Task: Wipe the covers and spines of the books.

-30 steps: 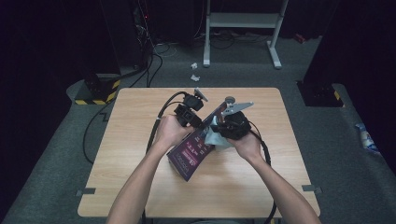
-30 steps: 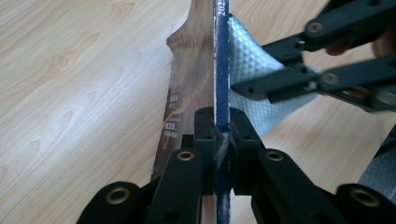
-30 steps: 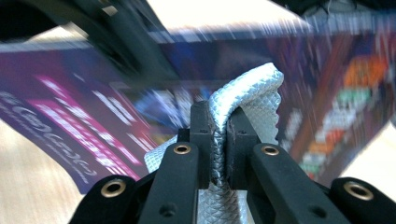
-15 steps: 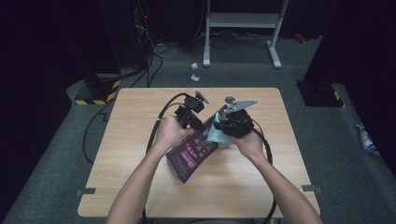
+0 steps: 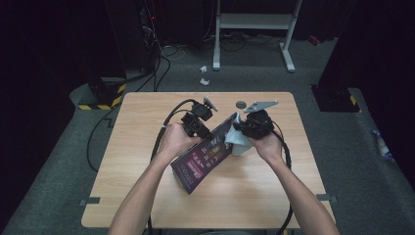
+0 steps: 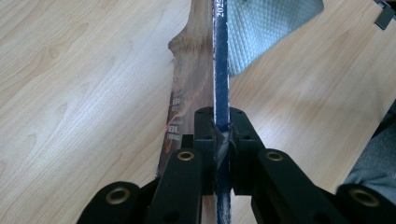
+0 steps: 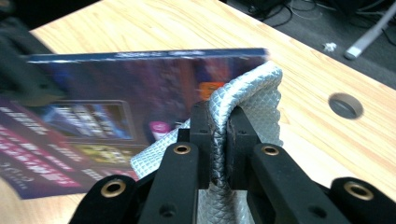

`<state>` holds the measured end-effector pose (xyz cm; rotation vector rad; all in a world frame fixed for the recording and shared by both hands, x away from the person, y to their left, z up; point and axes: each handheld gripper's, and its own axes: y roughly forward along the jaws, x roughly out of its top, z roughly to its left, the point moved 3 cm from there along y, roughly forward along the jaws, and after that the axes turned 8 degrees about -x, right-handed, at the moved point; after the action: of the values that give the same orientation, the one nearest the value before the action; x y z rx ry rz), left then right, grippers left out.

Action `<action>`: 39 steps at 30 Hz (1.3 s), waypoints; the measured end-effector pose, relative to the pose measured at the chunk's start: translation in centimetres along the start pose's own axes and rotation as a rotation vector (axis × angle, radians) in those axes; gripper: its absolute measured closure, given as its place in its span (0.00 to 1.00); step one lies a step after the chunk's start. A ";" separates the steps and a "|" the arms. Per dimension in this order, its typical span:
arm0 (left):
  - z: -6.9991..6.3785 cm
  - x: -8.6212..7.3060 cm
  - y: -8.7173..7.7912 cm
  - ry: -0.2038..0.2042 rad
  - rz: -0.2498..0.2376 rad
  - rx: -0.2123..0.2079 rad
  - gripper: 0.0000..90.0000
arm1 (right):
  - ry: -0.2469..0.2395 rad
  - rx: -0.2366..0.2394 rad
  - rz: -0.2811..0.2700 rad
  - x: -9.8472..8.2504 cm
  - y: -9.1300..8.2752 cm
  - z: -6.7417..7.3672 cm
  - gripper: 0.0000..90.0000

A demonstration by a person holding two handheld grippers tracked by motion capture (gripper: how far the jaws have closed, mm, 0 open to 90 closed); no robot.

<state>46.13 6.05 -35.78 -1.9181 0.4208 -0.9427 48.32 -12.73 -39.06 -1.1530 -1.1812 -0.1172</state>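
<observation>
Item 1, book (image 5: pixel 203 156): we record it tilted up on the wooden table (image 5: pixel 147 196), near corner resting just short of table centre, long axis running from that corner away toward the table's round hole (image 5: pixel 240 104).

Item 2, left gripper (image 6: pixel 221 133): jaws clamped narrow on the book's thin edge.

Item 3, right gripper (image 7: pixel 219 126): jaws pinched on a folded grey cloth (image 7: pixel 243 93), pressed against the book's far cover.

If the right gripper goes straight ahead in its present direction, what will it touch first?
Probably the book's cover: the right gripper, shut on the grey cloth, faces it closely. Depth is hard to judge.
</observation>
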 end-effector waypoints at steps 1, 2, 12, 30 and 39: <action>0.0 0.1 0.1 -0.001 0.001 -0.001 0.93 | 0.002 0.001 -0.003 -0.1 0.0 -0.1 0.93; 0.0 0.1 0.1 0.002 0.004 0.000 0.93 | -0.001 0.000 -0.003 -0.2 0.0 0.0 0.93; 0.1 -0.3 -0.3 -0.004 -0.003 -0.002 0.93 | -0.088 0.012 -0.004 -0.2 0.3 1.4 0.93; 0.1 -0.2 -0.4 -0.016 -0.019 -0.012 0.93 | -0.150 0.039 0.014 -2.4 2.1 3.4 0.93; 0.1 0.2 -0.3 -0.018 -0.040 -0.027 0.93 | -0.061 0.016 0.020 -3.2 2.3 1.7 0.93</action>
<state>46.36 6.16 -35.41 -1.9645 0.3881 -0.9495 47.13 -11.89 -43.11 -1.1614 -1.2215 -0.0575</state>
